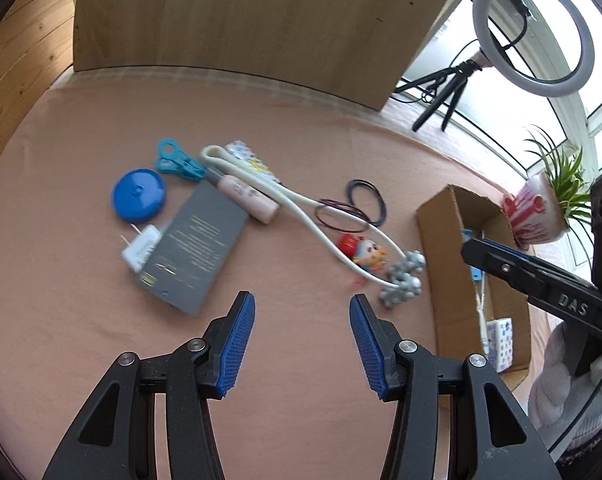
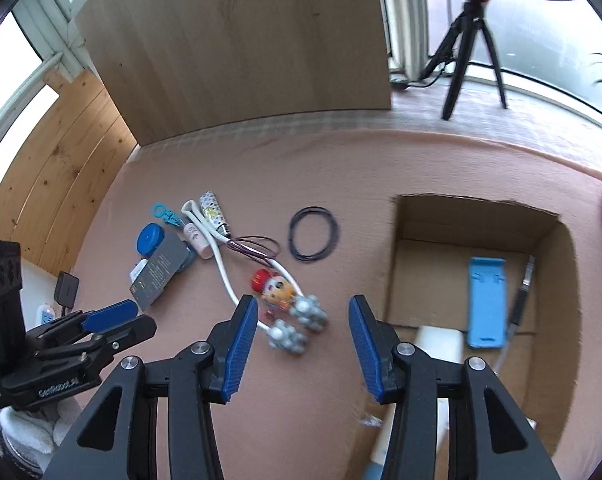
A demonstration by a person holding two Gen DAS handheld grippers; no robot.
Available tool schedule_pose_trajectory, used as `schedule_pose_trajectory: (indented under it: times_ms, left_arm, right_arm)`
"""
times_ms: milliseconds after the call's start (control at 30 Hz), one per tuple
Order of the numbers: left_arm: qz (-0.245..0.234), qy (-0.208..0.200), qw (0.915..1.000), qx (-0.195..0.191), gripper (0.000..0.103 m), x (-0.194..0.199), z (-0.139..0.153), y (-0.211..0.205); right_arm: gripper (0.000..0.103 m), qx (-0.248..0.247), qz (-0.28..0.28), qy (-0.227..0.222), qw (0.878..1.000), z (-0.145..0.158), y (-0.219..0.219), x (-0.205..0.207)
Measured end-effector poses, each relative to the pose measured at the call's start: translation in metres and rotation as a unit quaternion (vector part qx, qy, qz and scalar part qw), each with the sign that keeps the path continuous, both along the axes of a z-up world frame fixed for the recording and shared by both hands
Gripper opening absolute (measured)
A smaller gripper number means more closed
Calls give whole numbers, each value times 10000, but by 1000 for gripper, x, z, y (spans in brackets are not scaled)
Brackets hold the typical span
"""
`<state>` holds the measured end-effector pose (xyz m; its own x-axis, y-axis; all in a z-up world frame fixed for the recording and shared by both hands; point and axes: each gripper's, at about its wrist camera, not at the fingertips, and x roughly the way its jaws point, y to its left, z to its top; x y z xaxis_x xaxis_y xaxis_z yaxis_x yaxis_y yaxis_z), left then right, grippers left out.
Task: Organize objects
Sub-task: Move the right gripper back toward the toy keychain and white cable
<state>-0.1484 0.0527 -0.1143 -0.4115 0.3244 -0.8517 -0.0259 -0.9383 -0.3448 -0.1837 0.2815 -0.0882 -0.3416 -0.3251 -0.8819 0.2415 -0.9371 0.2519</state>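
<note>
While both grippers hang above the pink tabletop (image 1: pixel 81 320), left gripper (image 1: pixel 302 340) and right gripper (image 2: pixel 303 344) gape wide, holding nothing. Box (image 2: pixel 417 256) at the right edge holds a blue stand (image 2: pixel 486 304) and a cable (image 2: pixel 521 296). Left of it, mid-table: massager (image 2: pixel 261 276), toy (image 2: pixel 275 288), hair ties (image 2: pixel 313 238), card (image 2: pixel 159 274), blue tape (image 2: pixel 149 240), clip (image 2: pixel 165 213).
</note>
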Motion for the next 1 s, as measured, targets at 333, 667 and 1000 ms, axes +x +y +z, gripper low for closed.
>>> schedule_pose_trajectory:
  times_ms: [333,667,1000]
  left_arm:
    - [63,129,9998,136,53,-27,15,-23]
    - [221,175,9992,273,53,-24,21,-43]
    - [339,160,9990,235,53,-11,22,-73]
  right_arm:
    - [44,826,218,-501,9951,-47,-41,-28]
    - [44,-214,667,-1628,9842,-81,-62,22]
    - [45,-602,972,-1291,9850,-77,-112,72]
